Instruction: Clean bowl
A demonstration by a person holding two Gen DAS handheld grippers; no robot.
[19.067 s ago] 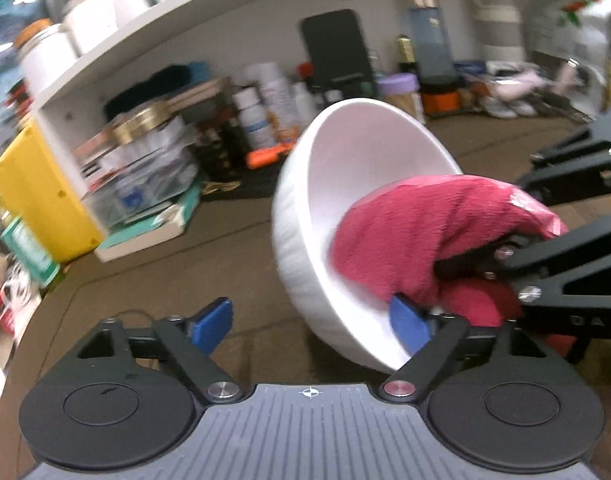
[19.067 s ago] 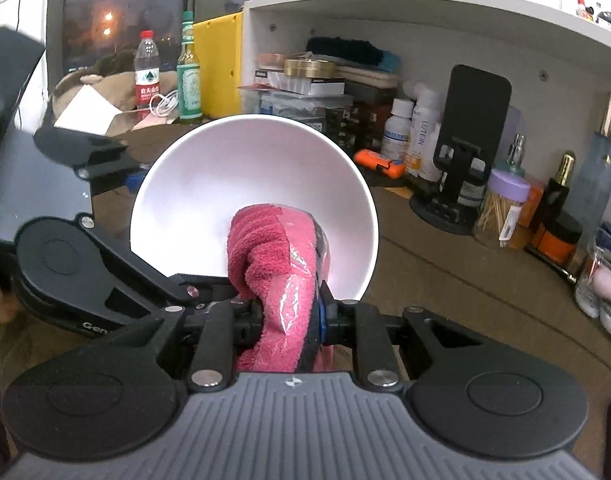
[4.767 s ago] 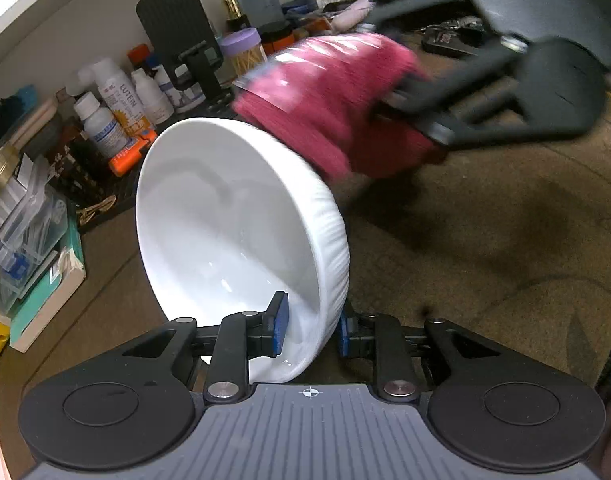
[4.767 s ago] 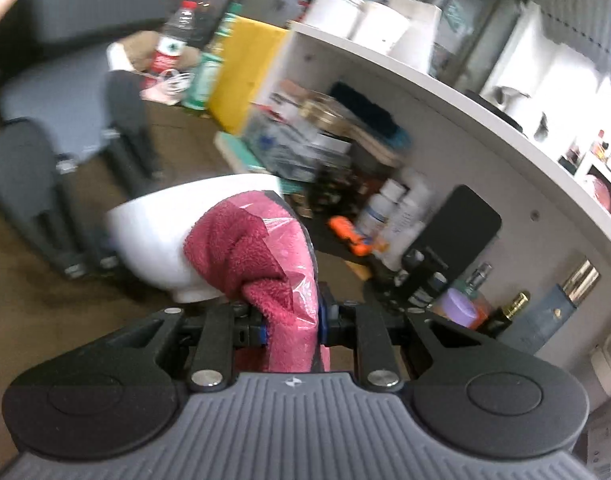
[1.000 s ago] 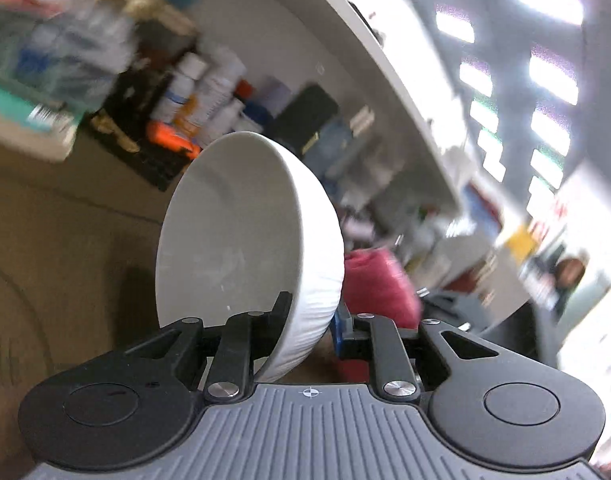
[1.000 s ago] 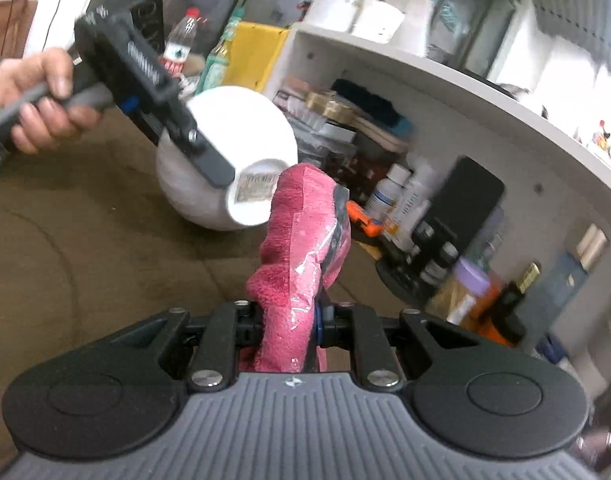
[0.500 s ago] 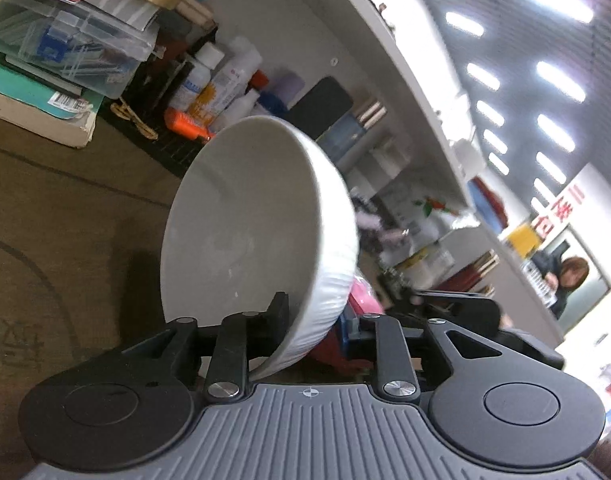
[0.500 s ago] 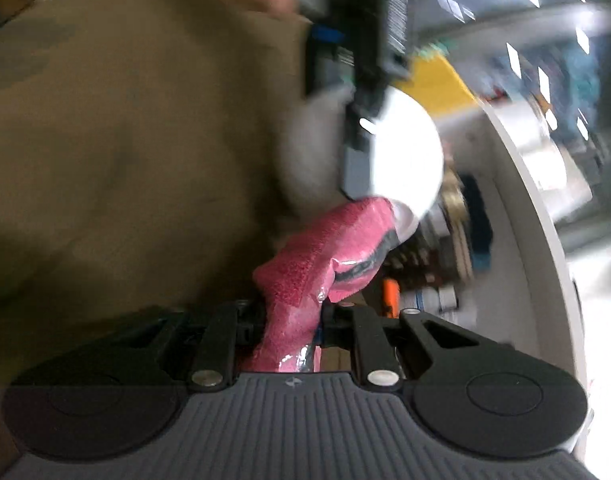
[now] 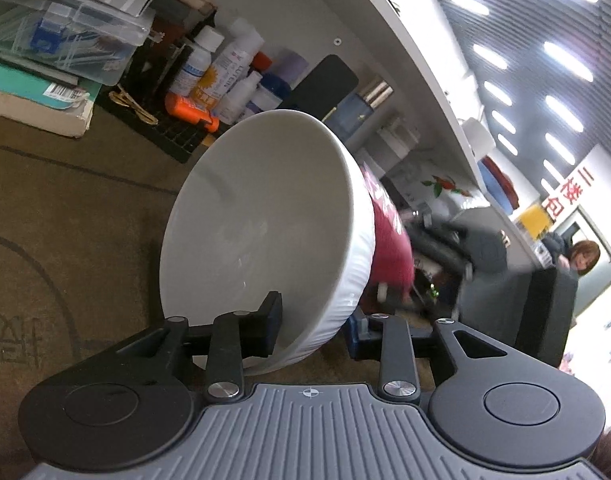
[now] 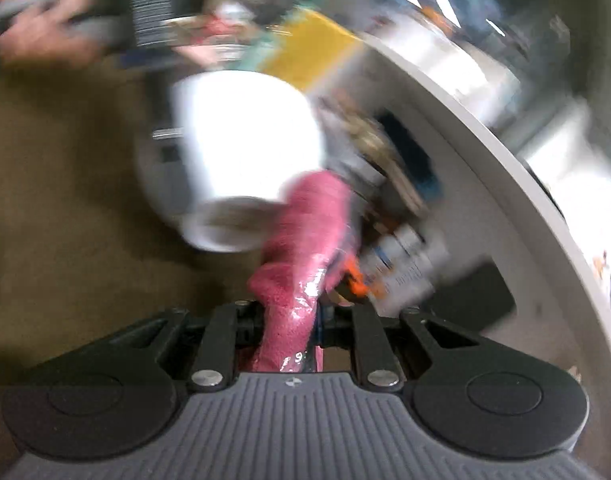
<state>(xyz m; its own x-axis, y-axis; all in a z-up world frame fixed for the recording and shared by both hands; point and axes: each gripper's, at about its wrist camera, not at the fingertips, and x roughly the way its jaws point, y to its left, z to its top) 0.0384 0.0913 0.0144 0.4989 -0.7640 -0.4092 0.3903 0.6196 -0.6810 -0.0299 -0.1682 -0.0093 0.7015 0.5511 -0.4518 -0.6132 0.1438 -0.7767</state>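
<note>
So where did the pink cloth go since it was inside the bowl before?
The pink cloth moved out of the white bowl and round to its outside, wiping the back and base. The left gripper still clamps the bowl's rim; the right gripper still pinches the cloth.

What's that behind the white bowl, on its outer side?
A pink cloth presses against the outside of the white bowl, held by the right gripper. The bowl's wall hides where they touch; the right wrist view is too blurred to show it.
</note>
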